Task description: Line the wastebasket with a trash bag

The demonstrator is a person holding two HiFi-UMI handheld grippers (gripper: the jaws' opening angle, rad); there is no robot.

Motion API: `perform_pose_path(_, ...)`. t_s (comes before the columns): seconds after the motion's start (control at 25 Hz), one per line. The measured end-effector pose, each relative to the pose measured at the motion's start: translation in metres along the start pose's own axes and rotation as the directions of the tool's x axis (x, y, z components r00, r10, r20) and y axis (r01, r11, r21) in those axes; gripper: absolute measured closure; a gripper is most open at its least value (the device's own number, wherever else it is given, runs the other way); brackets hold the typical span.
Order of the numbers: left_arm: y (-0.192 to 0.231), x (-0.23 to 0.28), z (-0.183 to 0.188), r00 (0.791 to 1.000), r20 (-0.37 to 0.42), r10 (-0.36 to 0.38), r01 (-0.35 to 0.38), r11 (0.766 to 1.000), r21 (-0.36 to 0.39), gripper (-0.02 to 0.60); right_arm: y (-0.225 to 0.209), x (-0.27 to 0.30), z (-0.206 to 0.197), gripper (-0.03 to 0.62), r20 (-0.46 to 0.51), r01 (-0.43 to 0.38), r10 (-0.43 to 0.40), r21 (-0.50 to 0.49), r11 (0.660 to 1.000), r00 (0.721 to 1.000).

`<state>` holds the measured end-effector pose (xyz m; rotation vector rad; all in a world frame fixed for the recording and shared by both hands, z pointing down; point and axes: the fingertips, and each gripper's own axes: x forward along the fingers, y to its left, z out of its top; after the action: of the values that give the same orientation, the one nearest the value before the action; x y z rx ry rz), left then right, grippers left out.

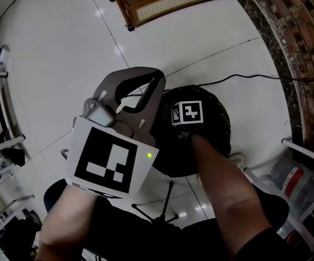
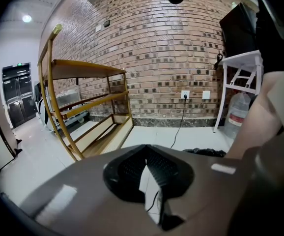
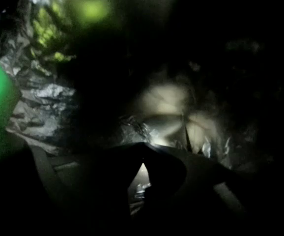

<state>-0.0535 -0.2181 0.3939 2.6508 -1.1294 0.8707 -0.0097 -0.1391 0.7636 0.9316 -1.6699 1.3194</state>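
At the left of the head view the left claw (image 1: 158, 79) is raised above the white tiled floor (image 1: 54, 53), its big square marker cube (image 1: 105, 159) facing the camera. Its own view shows the jaws closed tip to tip (image 2: 146, 152) with nothing between them. It points out over the floor toward a wooden rack (image 2: 85, 107) and a brick wall (image 2: 181, 43), with only a crumpled black edge of the trash bag (image 2: 206, 152) showing low at the right. The claw is near the bag but clear of it, up and to the left. Just right of it stands the round wastebasket (image 1: 225, 121), draped in the black bag (image 1: 214, 151), with a dark cable (image 1: 238, 78) running across the floor behind it. The right forearm (image 1: 225, 186) reaches steeply down into the basket's mouth, and the right claw's marker cube (image 1: 187, 113) sits at the opening. In the right gripper view the right claw (image 3: 143, 150) is inside the bag – dim, wrinkled, shiny plastic (image 3: 39, 97) all around it. Its jaws are closed together, and the gloom shows nothing pinched between them.
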Motion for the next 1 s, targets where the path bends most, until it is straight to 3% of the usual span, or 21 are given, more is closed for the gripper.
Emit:
perform_pose_path(0.16, 0.001, 0.0, 0.002, 1.0, 0.0, -0.003, 0.003, 1.0, -0.003, 0.58, -0.005, 0.01, -0.003, 0.592, -0.016, 0.016, -0.017, -0.022, 1.0, 1.0)
perform_pose_path(0.6, 0.005, -0.001, -0.003, 1.0, -0.007, -0.006, 0.005, 1.0, -0.018, 0.58, 0.017, 0.029, 0.007, 0.592, 0.03, -0.054, 0.055, -0.043, 0.998, 0.998)
perform_pose_path(1.0, 0.006, 0.006, -0.012, 1.0, -0.005, -0.001, 0.001, 1.0, 0.007, 0.58, 0.024, -0.019, 0.017, 0.564, 0.102, -0.039, 0.044, -0.048, 0.998, 0.994)
